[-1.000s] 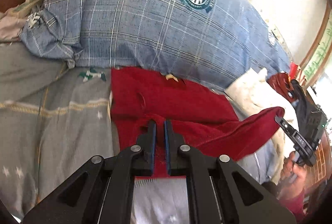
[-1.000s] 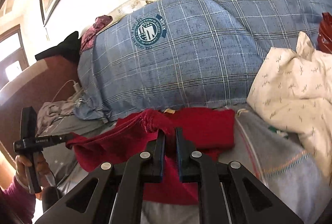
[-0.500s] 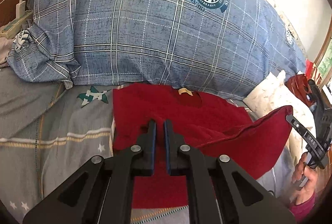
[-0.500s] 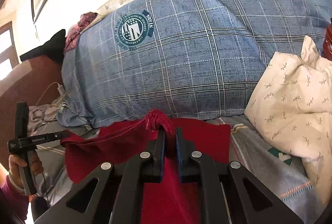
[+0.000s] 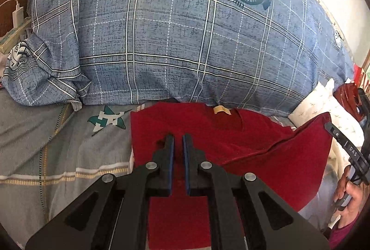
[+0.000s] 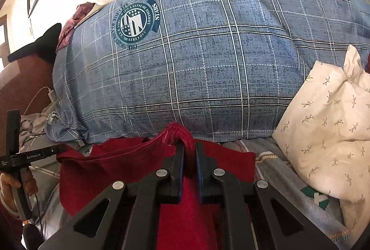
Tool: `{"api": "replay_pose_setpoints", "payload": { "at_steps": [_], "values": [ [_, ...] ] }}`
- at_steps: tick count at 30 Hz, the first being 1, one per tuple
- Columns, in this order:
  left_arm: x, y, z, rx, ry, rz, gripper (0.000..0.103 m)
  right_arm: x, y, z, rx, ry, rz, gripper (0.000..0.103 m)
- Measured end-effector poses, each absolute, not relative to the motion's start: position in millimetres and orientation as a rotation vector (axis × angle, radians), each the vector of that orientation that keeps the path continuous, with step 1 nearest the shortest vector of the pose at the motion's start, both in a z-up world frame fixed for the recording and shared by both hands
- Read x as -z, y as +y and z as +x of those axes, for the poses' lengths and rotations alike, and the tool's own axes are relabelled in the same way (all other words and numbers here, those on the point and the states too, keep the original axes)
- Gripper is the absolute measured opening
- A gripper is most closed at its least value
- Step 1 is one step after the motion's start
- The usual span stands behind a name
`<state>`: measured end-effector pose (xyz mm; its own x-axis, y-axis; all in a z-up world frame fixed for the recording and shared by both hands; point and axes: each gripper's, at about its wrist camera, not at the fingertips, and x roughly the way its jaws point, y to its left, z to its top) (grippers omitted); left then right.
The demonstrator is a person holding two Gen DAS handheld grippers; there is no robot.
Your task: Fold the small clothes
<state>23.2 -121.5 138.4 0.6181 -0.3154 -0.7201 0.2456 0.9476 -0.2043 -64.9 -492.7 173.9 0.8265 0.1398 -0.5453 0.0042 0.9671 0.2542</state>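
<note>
A small red garment [image 5: 231,141] lies on the grey bedsheet [image 5: 57,145], its collar with a tan label [image 5: 222,110] against the blue plaid pillow. My left gripper [image 5: 178,141] is nearly shut on a fold of the red cloth at its lower edge. My right gripper [image 6: 189,148] is shut on a bunched edge of the same garment [image 6: 120,171] and holds it raised. The right gripper's body shows at the right of the left wrist view [image 5: 346,145], with the lifted cloth stretched toward it.
A large blue plaid pillow [image 5: 185,30] fills the far side. A white pillow with a sprig print [image 6: 328,125] lies to the right. A white charger and cable [image 5: 16,14] sit at far left by the brown headboard.
Both grippers have carried the garment's lower edge forward toward the collar and the pillow. The pillow looms larger and the lifted fold covers more of the garment.
</note>
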Motion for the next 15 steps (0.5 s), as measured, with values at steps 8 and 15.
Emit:
{"api": "replay_pose_setpoints", "payload": {
  "at_steps": [8, 15],
  "values": [
    [-137, -129, 38, 0.304, 0.835, -0.060, 0.005, -169, -495, -42, -0.043, 0.606, 0.229, 0.008],
    [-123, -140, 58, 0.281, 0.854, -0.047, 0.005, -149, -500, -11, -0.010, 0.653, 0.234, 0.008]
  ]
}}
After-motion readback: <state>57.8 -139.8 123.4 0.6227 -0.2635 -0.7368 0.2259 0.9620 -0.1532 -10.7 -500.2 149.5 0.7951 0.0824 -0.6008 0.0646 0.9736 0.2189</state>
